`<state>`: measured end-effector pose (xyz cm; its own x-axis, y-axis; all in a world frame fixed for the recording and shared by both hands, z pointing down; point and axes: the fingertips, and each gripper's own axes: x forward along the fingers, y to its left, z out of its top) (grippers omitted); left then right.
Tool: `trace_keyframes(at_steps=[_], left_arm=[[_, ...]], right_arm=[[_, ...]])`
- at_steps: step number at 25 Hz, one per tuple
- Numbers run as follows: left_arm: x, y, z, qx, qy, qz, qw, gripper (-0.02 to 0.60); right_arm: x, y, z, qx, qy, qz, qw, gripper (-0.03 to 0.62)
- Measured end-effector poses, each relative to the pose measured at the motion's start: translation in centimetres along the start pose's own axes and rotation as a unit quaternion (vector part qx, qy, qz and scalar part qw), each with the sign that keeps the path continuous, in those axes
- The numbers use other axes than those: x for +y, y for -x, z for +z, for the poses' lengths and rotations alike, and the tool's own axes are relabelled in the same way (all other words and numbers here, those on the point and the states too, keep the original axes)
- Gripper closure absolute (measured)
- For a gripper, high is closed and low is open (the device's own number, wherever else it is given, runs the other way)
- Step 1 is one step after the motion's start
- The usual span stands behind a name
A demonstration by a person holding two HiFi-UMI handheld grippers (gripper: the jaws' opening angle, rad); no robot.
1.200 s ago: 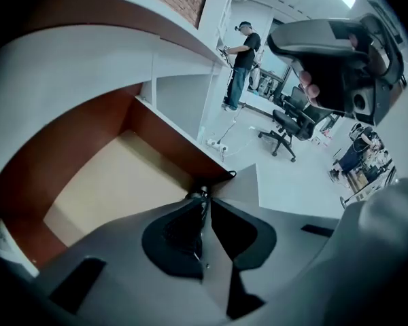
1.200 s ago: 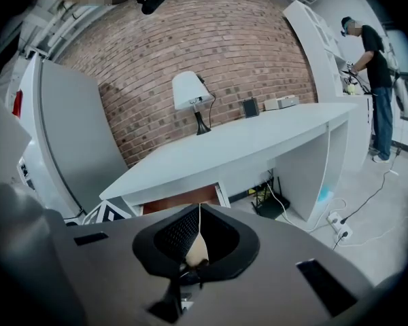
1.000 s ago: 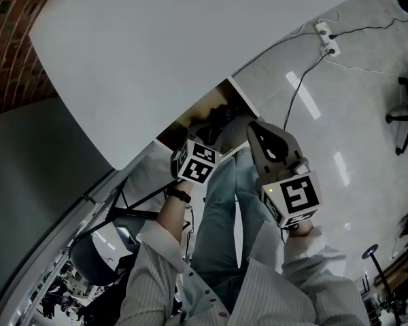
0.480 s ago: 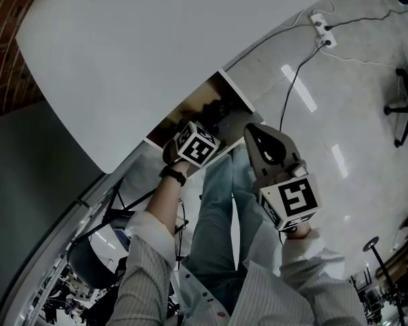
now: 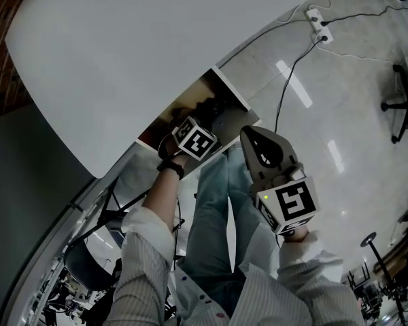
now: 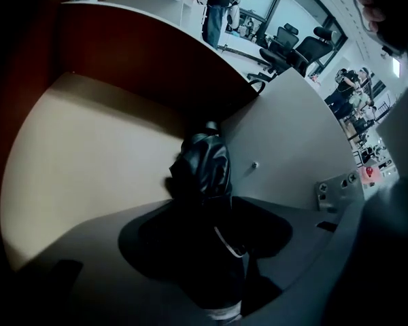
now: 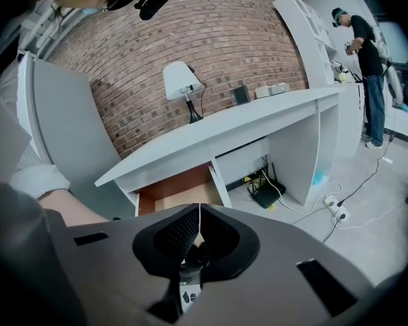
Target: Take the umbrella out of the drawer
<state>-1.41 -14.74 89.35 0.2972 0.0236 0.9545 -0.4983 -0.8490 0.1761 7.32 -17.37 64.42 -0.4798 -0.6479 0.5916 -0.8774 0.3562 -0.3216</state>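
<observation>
A black folded umbrella lies inside the open wooden drawer, close to its grey side wall. My left gripper points steeply down into the drawer, right behind the umbrella. Its dark jaws are opening, and the umbrella's near end sits at their tips without the pads pressing on it. In the head view only the marker cube of the left gripper shows, over the drawer. My right gripper hangs in front of the desk, shut and empty, with the drawer ahead of it. The right gripper is beside the drawer's corner.
The white desk top overhangs the drawer. A lamp stands on it against a brick wall. A power strip and cables lie on the glossy floor, with a black router under the desk. A person stands far right.
My left gripper has sunk into the drawer towards the umbrella and rolled a little. The right gripper has barely shifted.
</observation>
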Motion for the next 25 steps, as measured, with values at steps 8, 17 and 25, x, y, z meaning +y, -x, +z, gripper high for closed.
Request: trace_keyframes(at_steps=[8,17,25], left_arm=[[0.7,-0.1,0.3,-0.006,0.013,-0.002,0.9999,0.34],[-0.3,-0.8,-0.7,0.008,0.024,-0.025,0.9994,0.403],[0.0,0.1,-0.5,0.005,0.039,-0.014,0.9991,0.414]], right_arm=[[0.0,-0.1,-0.2,0.006,-0.005,0.0,1.0,0.559],[0.1,0.3,-0.2,0.006,-0.007,-0.004,1.0,0.559],[-0.3,0.9,0.1,0.006,-0.005,-0.005,1.0,0.559]])
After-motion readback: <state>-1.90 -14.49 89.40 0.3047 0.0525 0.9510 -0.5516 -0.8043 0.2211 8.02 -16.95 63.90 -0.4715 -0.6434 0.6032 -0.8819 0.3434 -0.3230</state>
